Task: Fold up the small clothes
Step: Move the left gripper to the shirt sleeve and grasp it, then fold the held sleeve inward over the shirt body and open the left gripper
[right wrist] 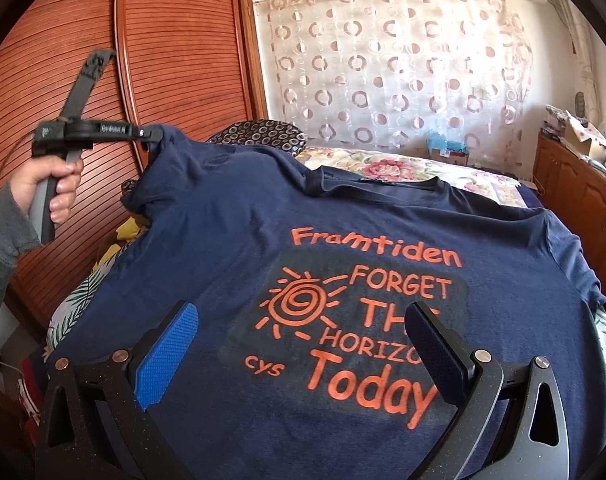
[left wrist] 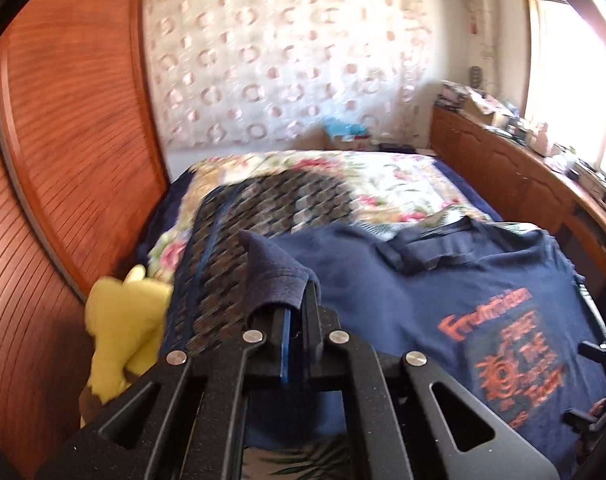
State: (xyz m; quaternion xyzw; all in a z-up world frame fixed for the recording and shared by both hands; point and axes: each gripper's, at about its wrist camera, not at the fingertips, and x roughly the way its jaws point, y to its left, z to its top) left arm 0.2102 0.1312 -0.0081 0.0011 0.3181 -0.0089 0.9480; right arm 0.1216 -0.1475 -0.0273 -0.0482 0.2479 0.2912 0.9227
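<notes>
Your setting: a home bedroom, with floral-covered bed (right wrist: pixel 403 170), slatted wooden wardrobe (right wrist: pixel 175 52), patterned curtain (right wrist: pixel 391 76), cluttered sideboard (left wrist: pixel 515 160).

The navy T-shirt (right wrist: pixel 231 240) carried an orange chest print reading "Framtiden", then "FORGET THE HORIZO", its last letter hidden behind a gripper finger, then "cys Today". In the left wrist view the same print was blurred, perhaps only "Fra" legible. Small lettering on the left gripper (right wrist: pixel 153 134) body was unreadable.

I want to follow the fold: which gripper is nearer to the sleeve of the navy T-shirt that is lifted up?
Left. The left gripper is shut on the raised sleeve itself. The right gripper is open and hovers over the orange print, apart from that sleeve.
</notes>
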